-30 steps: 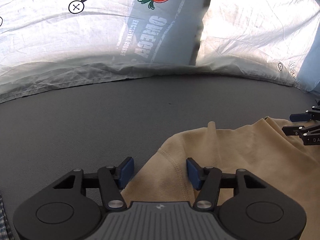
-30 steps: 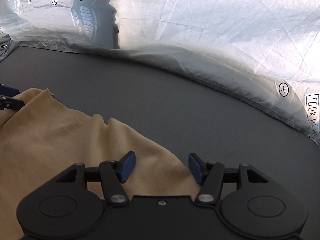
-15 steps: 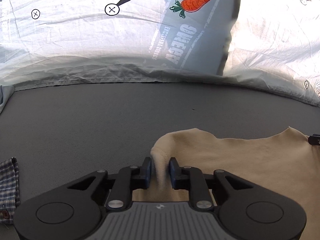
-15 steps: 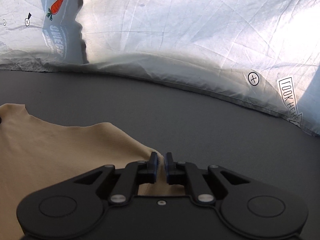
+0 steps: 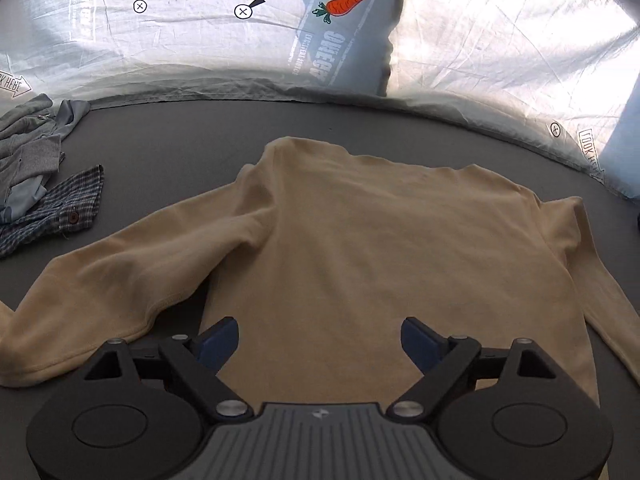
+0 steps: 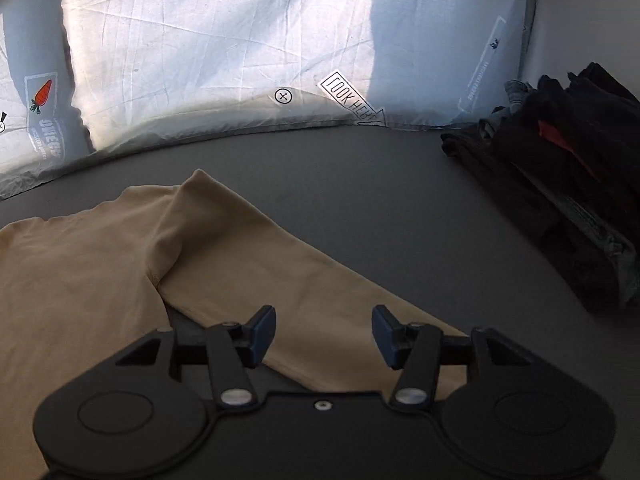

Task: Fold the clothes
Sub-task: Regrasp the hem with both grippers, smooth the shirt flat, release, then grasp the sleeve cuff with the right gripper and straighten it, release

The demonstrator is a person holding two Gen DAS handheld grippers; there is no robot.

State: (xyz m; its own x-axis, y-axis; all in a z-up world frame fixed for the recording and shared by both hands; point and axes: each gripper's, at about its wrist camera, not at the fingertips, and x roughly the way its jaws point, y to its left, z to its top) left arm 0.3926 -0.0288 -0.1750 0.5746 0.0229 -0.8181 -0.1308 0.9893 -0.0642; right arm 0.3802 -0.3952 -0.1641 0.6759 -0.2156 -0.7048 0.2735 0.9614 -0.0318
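A tan long-sleeved shirt [image 5: 360, 240] lies spread flat on the dark grey table [image 5: 180, 140], its far edge toward the backdrop and its sleeves out to both sides. My left gripper [image 5: 320, 340] is open and empty, above the shirt's body near the left sleeve [image 5: 120, 272]. My right gripper [image 6: 323, 330] is open and empty, above the shirt's right sleeve [image 6: 280, 272]. The shirt's body also shows at the left of the right wrist view [image 6: 72, 280].
A checked shirt [image 5: 52, 212] and grey clothes [image 5: 28, 148] lie heaped at the table's left. A stack of dark folded clothes [image 6: 560, 184] sits at the right. A printed white sheet [image 5: 200, 40] rises behind the table.
Both grippers were shut on the shirt's edge half a second ago. Now both have let go and opened, and they have drawn back, so the whole spread shirt is in view.
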